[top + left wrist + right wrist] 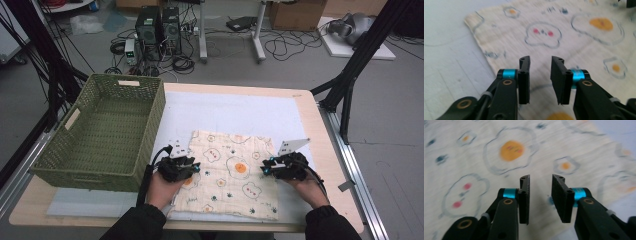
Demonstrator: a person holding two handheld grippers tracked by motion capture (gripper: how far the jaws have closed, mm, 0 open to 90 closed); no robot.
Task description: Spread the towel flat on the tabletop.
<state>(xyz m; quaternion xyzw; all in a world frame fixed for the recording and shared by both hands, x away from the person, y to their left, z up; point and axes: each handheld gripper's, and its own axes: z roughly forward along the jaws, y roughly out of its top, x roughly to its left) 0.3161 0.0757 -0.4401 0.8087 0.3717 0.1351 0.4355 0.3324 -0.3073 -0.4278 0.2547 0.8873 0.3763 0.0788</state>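
The printed cloth [227,172] is spread flat at the table's near edge, between the left gripper [192,167] and right gripper [266,170]. Both are held with jaws parted and nothing clamped; should they be closed above the fabric, a missed or single-sided pinch is judged likely, dragging the cloth askew

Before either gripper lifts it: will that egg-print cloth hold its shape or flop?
Likely floppy: the cloth looks thin and woven, lying flat with slightly wavy edges, so it should sag between grip points. Probably light for its size. Its soft weave likely grips the pads rather than slipping.
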